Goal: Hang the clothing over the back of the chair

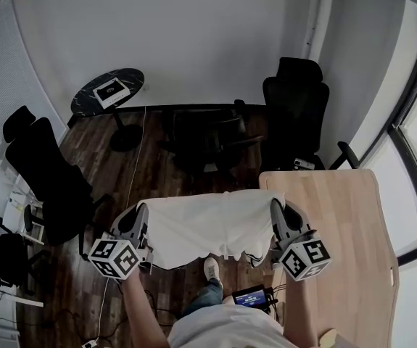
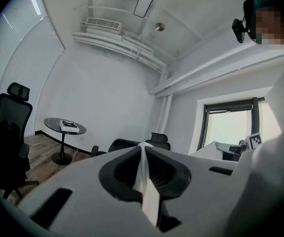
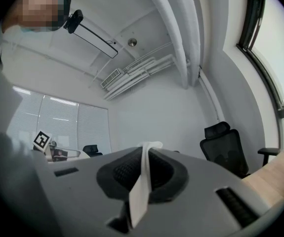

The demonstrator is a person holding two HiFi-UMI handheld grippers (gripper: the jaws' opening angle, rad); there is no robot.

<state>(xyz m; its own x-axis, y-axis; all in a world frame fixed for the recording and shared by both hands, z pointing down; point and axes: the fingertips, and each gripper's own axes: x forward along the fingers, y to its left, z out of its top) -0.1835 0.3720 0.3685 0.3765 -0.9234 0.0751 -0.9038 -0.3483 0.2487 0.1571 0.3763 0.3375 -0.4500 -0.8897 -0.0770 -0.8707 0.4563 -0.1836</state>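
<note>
A white garment [image 1: 208, 227] hangs spread out between my two grippers, its top edge taut and its lower edge loose above the floor. My left gripper [image 1: 140, 214] is shut on the garment's left corner, and a strip of white cloth [image 2: 145, 181] runs between the closed jaws [image 2: 142, 149]. My right gripper [image 1: 276, 207] is shut on the right corner, with white cloth [image 3: 141, 186] pinched in its jaws [image 3: 149, 148]. A black office chair [image 1: 201, 138] stands just beyond the garment, facing me, clear of the cloth.
A second black chair [image 1: 295, 111] stands at the back right and a third [image 1: 45, 169] at the left. A round dark table [image 1: 106, 91] carries a box. A light wooden table [image 1: 339, 252] is on the right, with a small device [image 1: 252, 296] near the person's legs.
</note>
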